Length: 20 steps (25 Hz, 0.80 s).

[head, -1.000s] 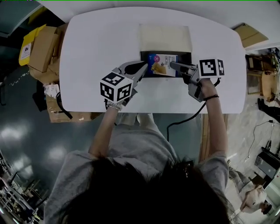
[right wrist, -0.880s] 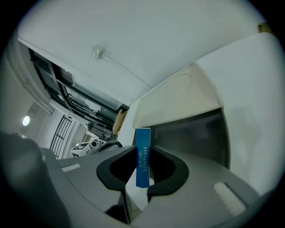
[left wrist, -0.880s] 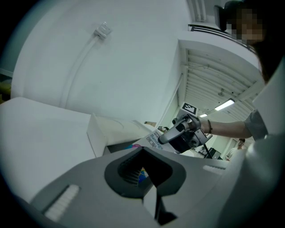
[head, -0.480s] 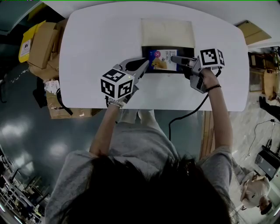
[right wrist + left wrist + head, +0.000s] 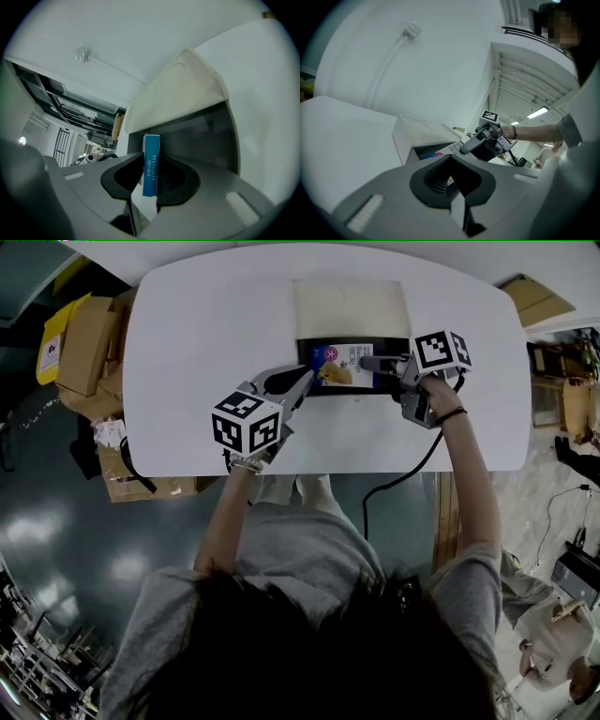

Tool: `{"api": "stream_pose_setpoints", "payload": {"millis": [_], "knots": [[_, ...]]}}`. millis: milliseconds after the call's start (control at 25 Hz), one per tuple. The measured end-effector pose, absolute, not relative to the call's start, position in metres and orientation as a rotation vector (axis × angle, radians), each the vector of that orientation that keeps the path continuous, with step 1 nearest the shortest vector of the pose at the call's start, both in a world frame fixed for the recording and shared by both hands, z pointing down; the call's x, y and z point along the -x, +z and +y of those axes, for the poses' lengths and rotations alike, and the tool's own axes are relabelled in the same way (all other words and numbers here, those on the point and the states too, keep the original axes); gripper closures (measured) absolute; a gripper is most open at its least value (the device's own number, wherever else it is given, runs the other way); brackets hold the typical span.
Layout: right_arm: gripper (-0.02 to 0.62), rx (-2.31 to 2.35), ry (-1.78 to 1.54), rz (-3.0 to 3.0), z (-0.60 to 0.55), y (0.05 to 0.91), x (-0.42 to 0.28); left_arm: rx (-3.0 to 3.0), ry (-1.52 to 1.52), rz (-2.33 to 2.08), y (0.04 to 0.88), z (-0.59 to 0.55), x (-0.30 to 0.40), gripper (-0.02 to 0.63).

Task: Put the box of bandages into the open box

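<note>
On the white table (image 5: 206, 324) stands the open box (image 5: 354, 393), black inside, its cream lid (image 5: 352, 307) folded back. The box of bandages (image 5: 339, 364), blue and white, lies inside it. My right gripper (image 5: 366, 363) reaches in from the right and is shut on the bandage box's right end. In the right gripper view the blue edge (image 5: 151, 164) stands between the jaws, which have just been opening slightly with the box still between them. My left gripper (image 5: 305, 379) rests at the open box's left front corner, shut, with nothing seen in it.
Cardboard boxes (image 5: 89, 343) are stacked on the floor left of the table. A black cable (image 5: 403, 484) hangs from the right gripper over the table's front edge. Another person (image 5: 553, 643) stands at the lower right.
My right gripper has sunk a little with the bandage box into the open box and rolled slightly. The left gripper has stayed at the box's left corner.
</note>
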State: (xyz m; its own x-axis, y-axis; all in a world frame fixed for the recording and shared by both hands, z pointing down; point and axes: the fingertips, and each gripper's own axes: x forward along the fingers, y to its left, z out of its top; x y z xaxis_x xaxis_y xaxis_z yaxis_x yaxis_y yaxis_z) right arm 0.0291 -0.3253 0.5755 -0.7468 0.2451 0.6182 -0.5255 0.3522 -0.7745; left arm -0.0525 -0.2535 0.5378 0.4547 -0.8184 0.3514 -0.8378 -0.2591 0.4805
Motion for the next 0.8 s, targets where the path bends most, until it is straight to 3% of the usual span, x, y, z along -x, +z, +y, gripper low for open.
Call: {"api": "stream_pose_setpoints", "payload": {"millis": [800], "knots": [[0.369, -0.459, 1.128, -1.816, -0.333, 0.611, -0.027, -2.081, 0.022, -1.38, 0.537, -0.252, 0.055, 0.612]]}}
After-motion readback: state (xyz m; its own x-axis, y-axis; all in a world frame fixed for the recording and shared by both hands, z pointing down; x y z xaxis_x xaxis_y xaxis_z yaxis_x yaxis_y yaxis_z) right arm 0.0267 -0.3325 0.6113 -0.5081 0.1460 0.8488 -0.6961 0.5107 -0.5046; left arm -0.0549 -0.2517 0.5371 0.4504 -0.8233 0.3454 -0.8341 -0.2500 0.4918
